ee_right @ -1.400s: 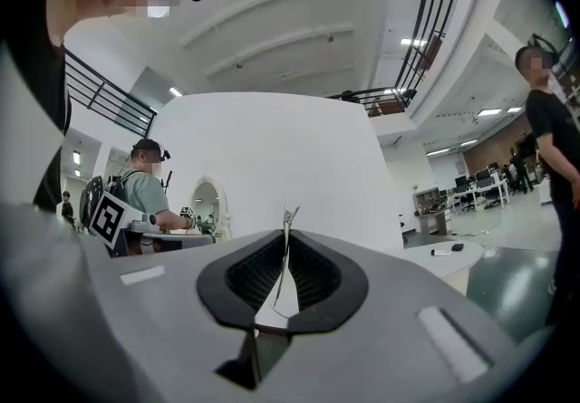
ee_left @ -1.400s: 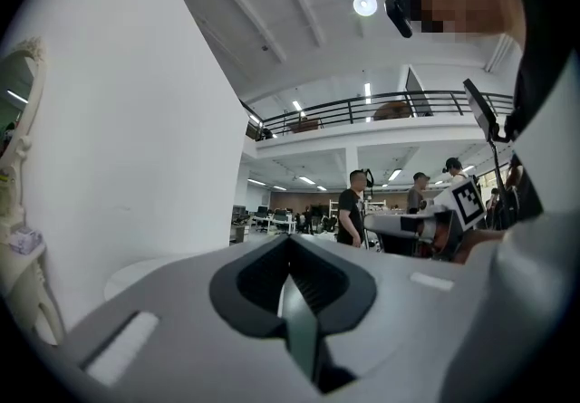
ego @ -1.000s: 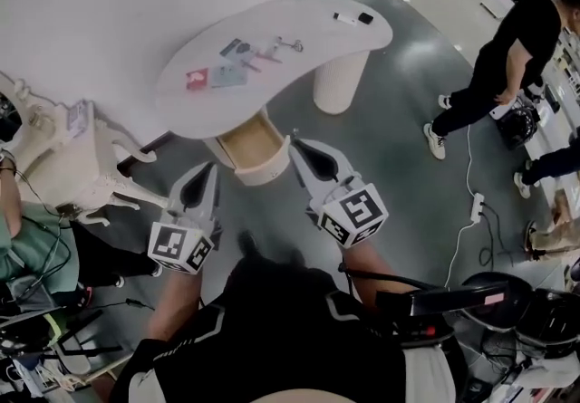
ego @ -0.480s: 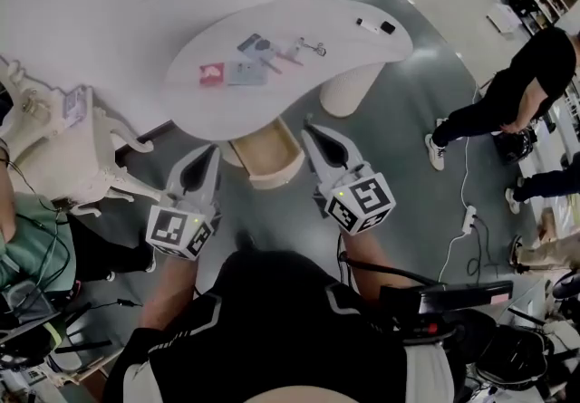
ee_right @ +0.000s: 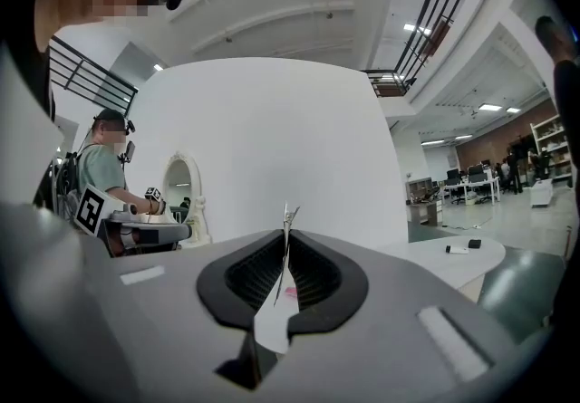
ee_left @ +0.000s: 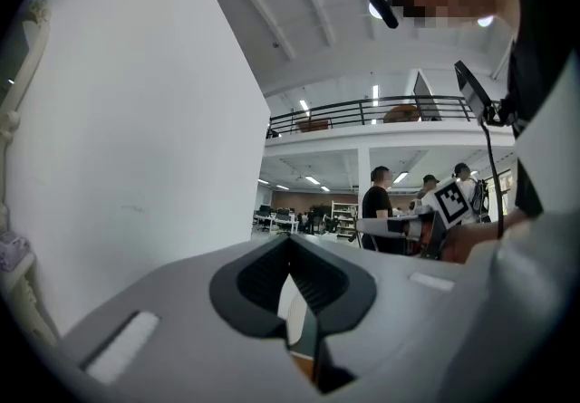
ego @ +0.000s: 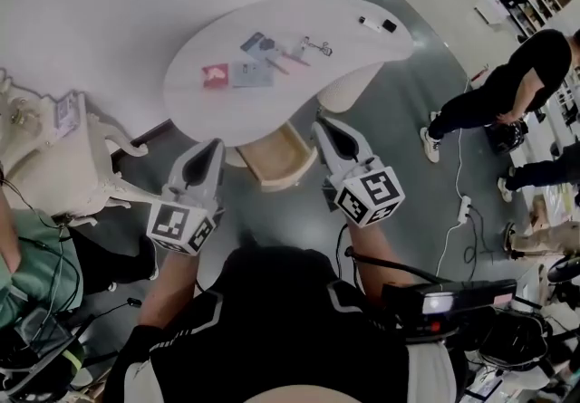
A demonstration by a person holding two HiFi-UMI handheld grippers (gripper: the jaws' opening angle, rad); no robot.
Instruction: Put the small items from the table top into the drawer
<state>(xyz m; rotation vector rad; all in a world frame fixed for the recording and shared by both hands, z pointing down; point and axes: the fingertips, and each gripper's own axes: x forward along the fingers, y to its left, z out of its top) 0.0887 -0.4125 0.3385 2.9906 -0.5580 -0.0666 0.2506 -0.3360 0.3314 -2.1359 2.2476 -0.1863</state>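
Note:
A white kidney-shaped table carries small items: a red card, a grey-blue card, a dark piece, a pink pen, a metal clip, and a marker with a black block at the far end. Under its near edge a wooden drawer stands pulled out. My left gripper hovers left of the drawer, shut and holding nothing. To the drawer's right is my right gripper, also shut and holding nothing.
An ornate white vanity stands at the left, with a person in green beside it. A person in black walks at the right, near a power strip and cable on the floor. The table's round leg is behind the drawer.
The view has closed in on the table, and both grippers have moved slightly forward, to either side of the open drawer. The person in black has shifted to the right.

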